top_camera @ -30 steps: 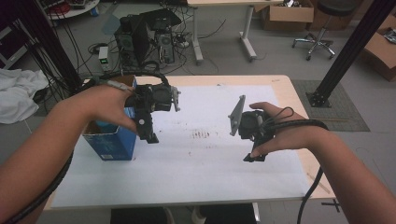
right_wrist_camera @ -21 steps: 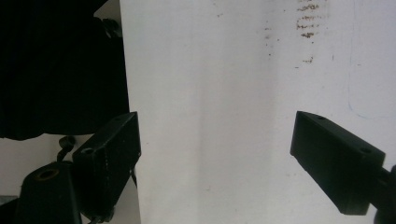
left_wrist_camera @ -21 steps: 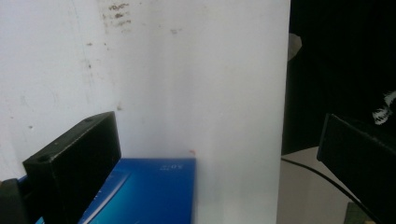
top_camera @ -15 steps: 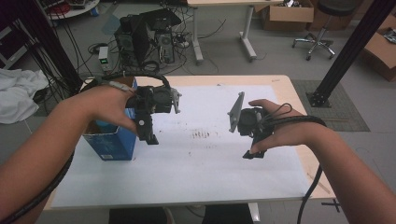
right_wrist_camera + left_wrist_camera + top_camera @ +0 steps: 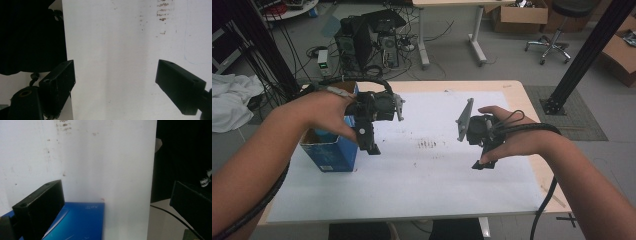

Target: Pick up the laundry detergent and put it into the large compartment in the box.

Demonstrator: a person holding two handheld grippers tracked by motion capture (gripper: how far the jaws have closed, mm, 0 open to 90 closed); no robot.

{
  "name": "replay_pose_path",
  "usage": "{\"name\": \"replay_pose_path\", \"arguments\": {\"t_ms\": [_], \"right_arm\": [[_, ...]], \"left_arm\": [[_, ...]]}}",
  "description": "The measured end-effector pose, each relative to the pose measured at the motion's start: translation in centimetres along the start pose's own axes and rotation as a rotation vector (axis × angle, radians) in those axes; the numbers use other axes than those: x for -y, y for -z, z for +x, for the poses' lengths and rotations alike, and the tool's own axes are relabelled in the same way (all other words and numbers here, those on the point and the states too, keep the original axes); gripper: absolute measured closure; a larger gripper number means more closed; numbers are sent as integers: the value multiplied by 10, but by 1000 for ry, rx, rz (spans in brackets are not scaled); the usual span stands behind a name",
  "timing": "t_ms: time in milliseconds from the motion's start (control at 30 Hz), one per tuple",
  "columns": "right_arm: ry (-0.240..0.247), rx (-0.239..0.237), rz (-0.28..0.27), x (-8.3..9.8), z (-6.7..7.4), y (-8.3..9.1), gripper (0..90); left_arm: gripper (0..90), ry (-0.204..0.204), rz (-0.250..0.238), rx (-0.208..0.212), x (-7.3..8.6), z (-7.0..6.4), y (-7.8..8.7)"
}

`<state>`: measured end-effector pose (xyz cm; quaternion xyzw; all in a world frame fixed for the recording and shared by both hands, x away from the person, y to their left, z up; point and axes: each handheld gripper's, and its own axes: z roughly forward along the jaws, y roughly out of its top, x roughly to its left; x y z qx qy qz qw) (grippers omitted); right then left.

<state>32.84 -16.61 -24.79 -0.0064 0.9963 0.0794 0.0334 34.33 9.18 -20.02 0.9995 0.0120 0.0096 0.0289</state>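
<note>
No text can be read with certainty. Pale printing is seen on the blue box point(image 5: 80, 220) in the left gripper view, but it is too blurred to be read. A small white label is seen on the box side point(image 5: 328, 166) in the high view, also unreadable.

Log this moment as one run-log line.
left gripper: open, over blue box | right gripper: open, empty, above white sheet | contact: none
</note>
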Motion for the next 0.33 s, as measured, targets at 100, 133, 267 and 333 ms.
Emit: {"name": "replay_pose_path", "arguments": {"t_ms": [100, 133, 267, 333], "right_arm": [[1, 0, -2, 0, 0, -1, 163], [2, 1, -1, 0, 0, -1, 163], [-2, 1, -1, 1, 0, -2, 163], [-4, 1, 0, 1, 1, -1, 163]], "left_arm": [[1, -7, -5, 3, -1, 0, 0], [1, -5, -7, 3, -1, 0, 0], [1, -4, -7, 4, -1, -1, -1], [1, -5, -9, 6, -1, -1, -1]]}}
